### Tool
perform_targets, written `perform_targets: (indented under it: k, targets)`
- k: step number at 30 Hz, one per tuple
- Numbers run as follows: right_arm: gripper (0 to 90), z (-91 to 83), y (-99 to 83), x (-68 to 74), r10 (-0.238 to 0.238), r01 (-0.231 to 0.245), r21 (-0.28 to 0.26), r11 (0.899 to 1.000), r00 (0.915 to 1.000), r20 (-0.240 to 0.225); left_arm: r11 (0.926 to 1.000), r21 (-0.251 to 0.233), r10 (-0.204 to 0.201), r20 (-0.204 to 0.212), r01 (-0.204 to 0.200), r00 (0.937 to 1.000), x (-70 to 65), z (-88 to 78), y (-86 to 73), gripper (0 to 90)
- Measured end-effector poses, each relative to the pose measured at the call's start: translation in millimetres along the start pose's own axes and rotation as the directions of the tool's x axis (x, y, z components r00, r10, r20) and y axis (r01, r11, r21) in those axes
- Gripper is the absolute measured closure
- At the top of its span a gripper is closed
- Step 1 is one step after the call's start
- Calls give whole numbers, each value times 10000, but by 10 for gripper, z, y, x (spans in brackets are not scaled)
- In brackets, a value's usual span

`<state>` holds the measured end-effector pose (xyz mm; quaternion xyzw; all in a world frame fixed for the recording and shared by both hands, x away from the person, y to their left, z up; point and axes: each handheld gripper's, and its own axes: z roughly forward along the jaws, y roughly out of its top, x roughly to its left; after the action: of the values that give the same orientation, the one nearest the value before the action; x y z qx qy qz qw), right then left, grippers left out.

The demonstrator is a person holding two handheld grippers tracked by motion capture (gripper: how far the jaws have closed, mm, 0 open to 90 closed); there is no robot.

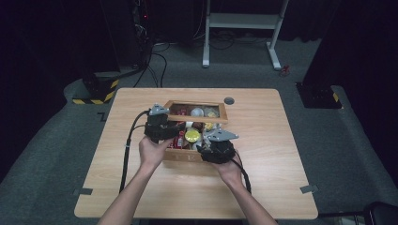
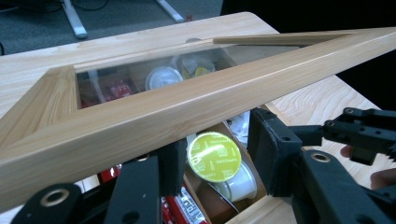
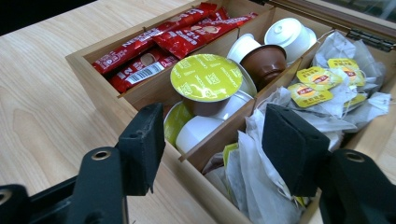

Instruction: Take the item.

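Observation:
A wooden box (image 1: 184,156) stands mid-table with its glass-paned lid (image 1: 197,103) raised. In the left gripper view the lid's front rail (image 2: 187,105) runs across just above my left gripper (image 2: 219,151); its jaws stand apart, and whether the rail rests on them I cannot tell. Between them I see a yellow-topped capsule (image 2: 214,156). My right gripper (image 3: 215,140) stands open over the box's front wall (image 3: 93,74), with nothing pressed between its pads. Inside lie red sachets (image 3: 163,42), capsules (image 3: 205,77) and tea bags (image 3: 327,79).
The light wooden table (image 1: 281,140) has bare room on every side of the box. A grey round cap (image 1: 229,100) sits in the tabletop behind the lid. On the floor beyond stands a white metal frame (image 1: 241,23).

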<state>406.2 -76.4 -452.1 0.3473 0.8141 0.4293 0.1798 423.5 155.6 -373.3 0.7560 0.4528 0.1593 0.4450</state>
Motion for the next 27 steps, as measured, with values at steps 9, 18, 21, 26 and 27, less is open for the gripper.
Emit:
perform_targets:
  k: [9,18,21,26,27]
  targets:
    - [330,188,116,44,-243,243,273,9993,9997,0,9999,107,102,-44,-102,9999,28,-6,157,575]
    - [295,341,237,60,-196,190,502,9986,9998,100,9999,66,117,-15,-117,9999,47,-4,243,571]
    - [290,381,252,86,-259,251,614,9978,9996,124,9998,51,191,-13,-191,9998,51,-3,252,571]
    - [285,464,291,78,-319,305,753,9967,9993,181,9998,46,215,38,-215,9998,48,-5,243,562]
    - [288,489,295,51,-278,265,805,9964,9995,155,9998,44,199,35,-200,9998,48,-4,242,562]
